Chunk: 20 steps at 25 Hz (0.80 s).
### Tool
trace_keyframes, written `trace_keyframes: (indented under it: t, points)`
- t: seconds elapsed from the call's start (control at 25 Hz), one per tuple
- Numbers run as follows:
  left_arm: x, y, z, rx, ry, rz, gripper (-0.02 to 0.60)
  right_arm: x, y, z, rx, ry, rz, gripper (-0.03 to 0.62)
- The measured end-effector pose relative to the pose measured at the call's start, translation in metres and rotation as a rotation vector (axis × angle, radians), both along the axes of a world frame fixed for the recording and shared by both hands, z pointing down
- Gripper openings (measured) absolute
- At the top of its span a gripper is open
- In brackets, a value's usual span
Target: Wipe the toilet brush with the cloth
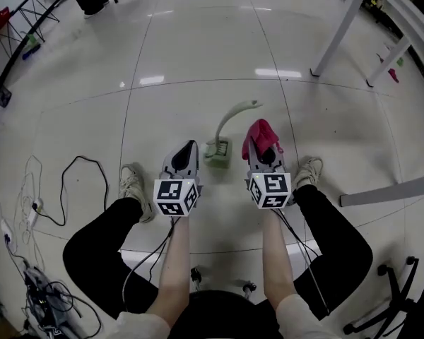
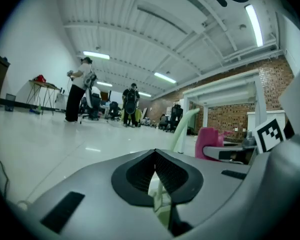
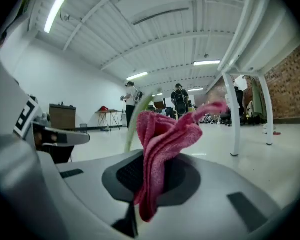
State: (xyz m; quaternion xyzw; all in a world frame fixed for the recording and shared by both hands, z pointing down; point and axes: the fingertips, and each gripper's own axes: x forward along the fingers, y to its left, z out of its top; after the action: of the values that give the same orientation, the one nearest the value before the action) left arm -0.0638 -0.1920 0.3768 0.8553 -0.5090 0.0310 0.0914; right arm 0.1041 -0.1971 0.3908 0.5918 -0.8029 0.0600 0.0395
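I am holding both forearms out ahead of me between my knees, roughly parallel and sloping down toward the floor (image 1: pixel 198 62); each is carrying its hand-held gripper low, pointing away from me and nearly level, marker cube toward me. The left hand-held gripper (image 1: pixel 186 150) is sitting with its jaws pressed together; a pale sliver is showing in the slit between them, and I cannot tell what it is. The right hand-held gripper (image 1: pixel 263 154) is clamping down on the pink cloth (image 1: pixel 261 134); the cloth is bunching upward out of the dark pads and flopping over the tips, with a short tail hanging below the pinch.

The toilet brush (image 1: pixel 218 152) is standing on the floor between the two hand-held grippers, level with their tips and touching neither; its pale green base is lying just right of the left hand-held gripper and just left of the right one, and its curved handle is rising and bending away toward the right, beyond the cloth. My shoes are resting on the floor outside each hand-held gripper, one on either side.
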Motion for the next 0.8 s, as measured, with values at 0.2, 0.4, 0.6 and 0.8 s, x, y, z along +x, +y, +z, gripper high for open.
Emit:
trace_keyframes:
  t: [0.2, 0.4, 0.6, 0.8]
  points:
    - [0.022, -0.019, 0.085, -0.070, -0.023, 0.084, 0.003, -0.013, -0.047, 0.110, -0.088, 0.065, -0.041, 0.032]
    - [0.031, -0.017, 0.156, -0.147, -0.043, 0.145, 0.003, -0.019, -0.044, 0.174, -0.135, 0.072, -0.098, 0.032]
    - [0.035, -0.019, 0.183, -0.181, -0.019, 0.139, 0.003, -0.027, -0.042, 0.195, -0.148, 0.076, -0.185, 0.032]
    - [0.036, -0.017, 0.184, -0.178, -0.034, 0.150, 0.003, -0.033, -0.024, 0.198, -0.160, 0.064, -0.190, 0.032]
